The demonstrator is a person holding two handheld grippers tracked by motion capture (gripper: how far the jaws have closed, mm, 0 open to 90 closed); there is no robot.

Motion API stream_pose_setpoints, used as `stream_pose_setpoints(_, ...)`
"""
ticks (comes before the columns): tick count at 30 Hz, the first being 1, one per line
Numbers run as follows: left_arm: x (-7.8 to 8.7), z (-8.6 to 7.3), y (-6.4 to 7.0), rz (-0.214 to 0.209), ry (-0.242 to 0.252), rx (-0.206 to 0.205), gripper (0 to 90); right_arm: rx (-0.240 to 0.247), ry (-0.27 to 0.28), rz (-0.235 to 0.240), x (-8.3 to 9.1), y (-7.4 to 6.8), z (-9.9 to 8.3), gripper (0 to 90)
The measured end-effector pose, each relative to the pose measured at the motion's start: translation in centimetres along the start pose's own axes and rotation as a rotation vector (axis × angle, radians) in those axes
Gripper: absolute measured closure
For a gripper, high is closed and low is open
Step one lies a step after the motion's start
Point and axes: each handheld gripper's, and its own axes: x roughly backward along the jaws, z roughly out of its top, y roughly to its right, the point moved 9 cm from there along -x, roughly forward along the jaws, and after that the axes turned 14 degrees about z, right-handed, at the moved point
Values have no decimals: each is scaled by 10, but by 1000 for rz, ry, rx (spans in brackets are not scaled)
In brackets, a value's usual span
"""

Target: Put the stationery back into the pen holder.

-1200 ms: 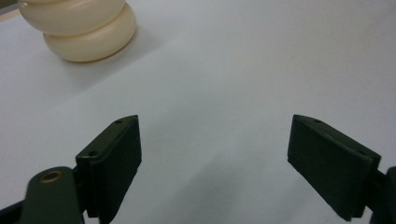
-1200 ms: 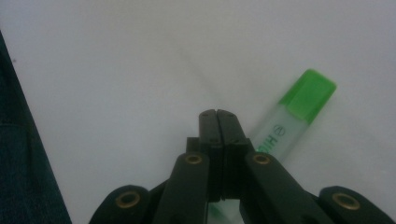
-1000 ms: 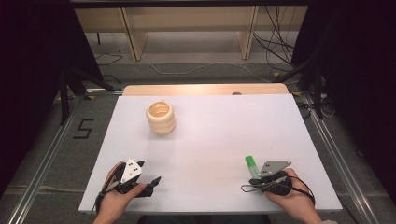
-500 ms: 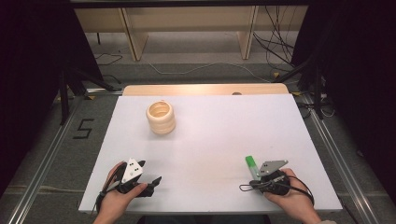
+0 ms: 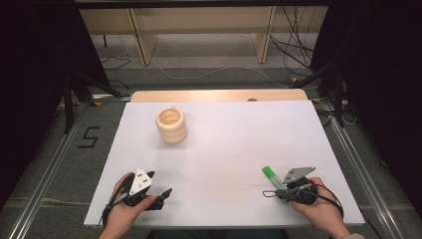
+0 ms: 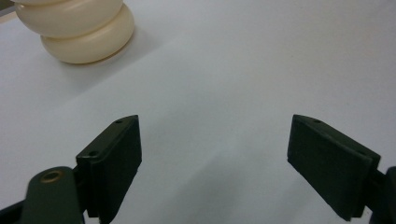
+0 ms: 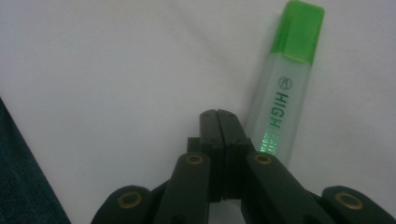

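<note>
In the high view the white desk (image 5: pixel 224 149) takes up the middle of the frame, with a person's hands coming in from the bottom edge. The left claw (image 5: pixel 158 195) sits at the lower left of the frame, near the desk's front edge, a grey three-cornered plate on top of it. In the left gripper view its two black jaws stand wide apart with bare desk between them and nothing held (image 6: pixel 215 163). At the upper left of that view is the cream ribbed cup (image 6: pixel 77 25); in the high view it stands upright at the upper left of the desk (image 5: pixel 171 125), well apart from both claws.

The right claw (image 5: pixel 272 192) is at the lower right of the frame. In the right gripper view its jaws are pressed together with nothing between them (image 7: pixel 219 122). The green highlighter (image 7: pixel 285 84) lies on the desk just beside the closed jaws, to their right, its capped end pointing toward the upper right of that view. In the high view the highlighter (image 5: pixel 272 177) lies just ahead of the right hand (image 5: pixel 318 209).
</note>
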Motion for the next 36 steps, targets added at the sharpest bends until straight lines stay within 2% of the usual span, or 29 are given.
stream_pose_setpoints(3, 0, 0, 0, 0, 0, 3, 176, -14, -2, -11, 3, 5, -2, 900)
stream_pose_setpoints(13, 0, 1, 0, -4, 4, 5, 177, -56, -20, -19, 7, 10, -5, 885)
stream_pose_setpoints(18, 0, 1, 0, -2, 5, 4, 177, -60, 29, -37, 21, 10, 7, 815)
stream_pose_setpoints(20, 0, 1, 0, -4, 4, 4, 177, -69, 45, -48, 26, 12, 15, 754)
stream_pose_setpoints(23, 0, 2, 1, -4, 4, 2, 177, -101, 47, -91, 31, 20, 24, 666)
stream_pose_setpoints(26, 0, 2, 1, -5, 5, 4, 177, -148, 18, -101, 31, 25, 30, 599)
stream_pose_setpoints(32, -1, 2, 0, -3, 6, 10, 177, -172, -22, -101, 22, 40, 42, 519)
stream_pose_setpoints(36, -1, 2, 1, -4, 5, 6, 177, -203, -75, -86, 14, 45, 49, 465)
